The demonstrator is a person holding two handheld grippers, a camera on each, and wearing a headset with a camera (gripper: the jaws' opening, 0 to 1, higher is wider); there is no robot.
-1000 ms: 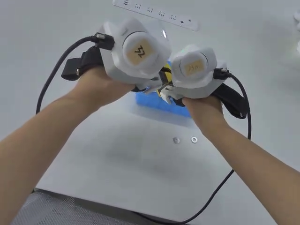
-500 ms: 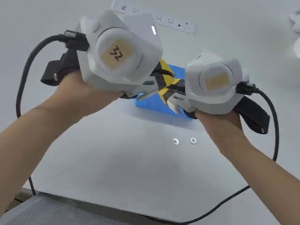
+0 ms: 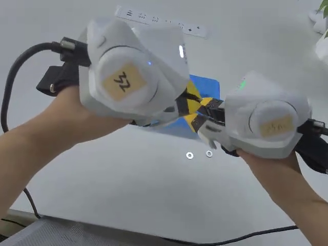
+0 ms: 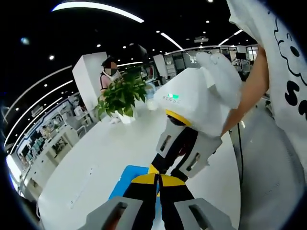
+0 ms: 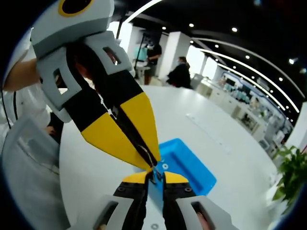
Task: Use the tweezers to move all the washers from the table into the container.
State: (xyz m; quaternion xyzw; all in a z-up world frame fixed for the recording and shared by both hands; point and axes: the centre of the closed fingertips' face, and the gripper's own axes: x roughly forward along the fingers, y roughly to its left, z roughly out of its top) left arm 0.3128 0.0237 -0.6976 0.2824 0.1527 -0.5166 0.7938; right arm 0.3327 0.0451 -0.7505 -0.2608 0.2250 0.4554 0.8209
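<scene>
My left gripper (image 3: 192, 105) and right gripper (image 3: 203, 116) meet tip to tip above the table, their yellow-and-black jaws both shut. A thin dark sliver, the tweezers (image 5: 134, 139), runs between the left gripper's jaws down into the right gripper (image 5: 155, 178); most of it is hidden. The blue container (image 3: 207, 85) lies behind the jaws, and it also appears as the blue container (image 5: 189, 167) past the tips. Two washers (image 3: 189, 155) (image 3: 209, 153) lie side by side on the white table, below and in front of the grippers.
A white power strip (image 3: 159, 21) lies at the far edge of the table. A potted plant (image 4: 120, 96) stands further off. Black cables trail from both grippers. The table's near edge (image 3: 102, 225) runs along the bottom.
Both grippers have come up closer to the headset. The right one has slid right and lower, while the jaws stay joined at the tips. The washers have not moved.
</scene>
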